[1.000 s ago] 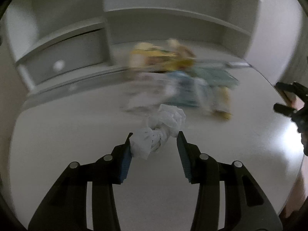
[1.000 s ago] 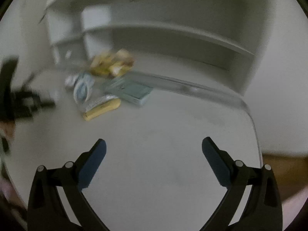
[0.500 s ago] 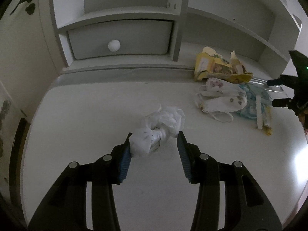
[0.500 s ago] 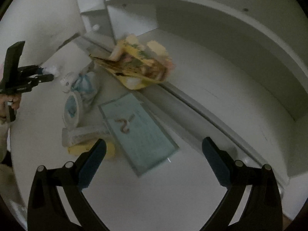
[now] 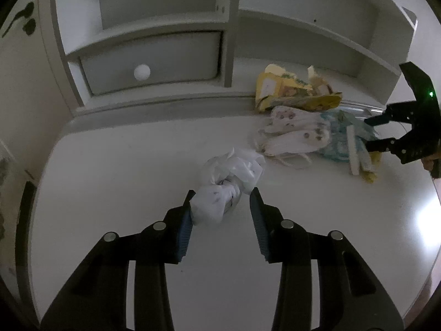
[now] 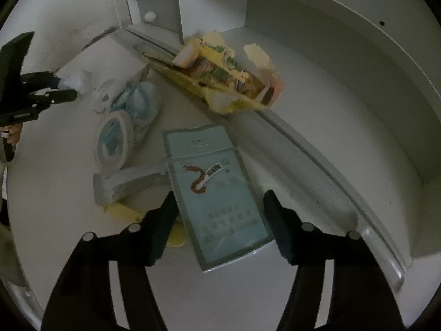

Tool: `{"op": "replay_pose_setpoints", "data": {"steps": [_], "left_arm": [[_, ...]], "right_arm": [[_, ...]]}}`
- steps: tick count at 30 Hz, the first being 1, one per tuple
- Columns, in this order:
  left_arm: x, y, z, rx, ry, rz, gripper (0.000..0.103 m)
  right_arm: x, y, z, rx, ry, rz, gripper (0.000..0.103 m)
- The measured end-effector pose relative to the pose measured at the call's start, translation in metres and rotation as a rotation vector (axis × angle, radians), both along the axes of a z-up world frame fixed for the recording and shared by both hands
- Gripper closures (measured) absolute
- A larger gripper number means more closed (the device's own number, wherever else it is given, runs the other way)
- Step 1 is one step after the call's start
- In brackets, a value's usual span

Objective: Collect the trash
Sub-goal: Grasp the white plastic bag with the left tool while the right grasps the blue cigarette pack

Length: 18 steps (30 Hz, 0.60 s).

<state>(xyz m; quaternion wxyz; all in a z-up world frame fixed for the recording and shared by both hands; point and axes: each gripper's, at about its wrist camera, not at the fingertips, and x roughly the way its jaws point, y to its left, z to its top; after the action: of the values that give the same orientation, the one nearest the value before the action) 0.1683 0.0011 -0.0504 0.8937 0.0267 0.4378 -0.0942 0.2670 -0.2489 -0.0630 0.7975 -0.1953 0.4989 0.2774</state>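
A crumpled white plastic bag (image 5: 228,179) lies on the white desk (image 5: 124,171), its near end between the fingers of my left gripper (image 5: 222,207); the left pad touches it, the right pad stands apart, so the gripper is open. My right gripper (image 6: 219,209) is open and straddles a flat light-blue packet (image 6: 217,193). Further trash lies beyond: a torn yellow package (image 6: 220,74) (image 5: 292,93), white patterned masks (image 5: 295,135), a blue-white wrapper (image 6: 137,102), a tape roll (image 6: 113,140) and a grey strip (image 6: 126,182).
A white shelf unit with a knobbed drawer (image 5: 143,63) stands along the desk's back edge. A raised rail (image 6: 317,154) runs along the shelf base. The right gripper shows at the right edge of the left wrist view (image 5: 386,132). The desk edge curves off at right (image 5: 432,201).
My right gripper has moved in low over the blue packet and narrowed its jaws around it. My left gripper has stayed around the white bag, shifting only slightly.
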Motion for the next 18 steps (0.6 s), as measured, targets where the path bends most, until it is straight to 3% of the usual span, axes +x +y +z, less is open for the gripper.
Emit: {"op": "replay_pose_setpoints", "data": {"steps": [7,11,18], "left_arm": [[-0.023,-0.003,0.016,-0.034,-0.03,-0.023,0.064],[-0.035,-0.016,0.019,-0.045,-0.036,-0.057,0.064],[-0.043,-0.049,0.017,-0.053,-0.032,-0.121,0.063]], "right_arm": [[-0.047,-0.05,0.009,-0.025,0.037,-0.275,0.045],[-0.094,-0.099,0.018,0.033,0.056,-0.382,0.045],[-0.15,-0.131,0.002,-0.007,0.061,-0.45,0.044]]}}
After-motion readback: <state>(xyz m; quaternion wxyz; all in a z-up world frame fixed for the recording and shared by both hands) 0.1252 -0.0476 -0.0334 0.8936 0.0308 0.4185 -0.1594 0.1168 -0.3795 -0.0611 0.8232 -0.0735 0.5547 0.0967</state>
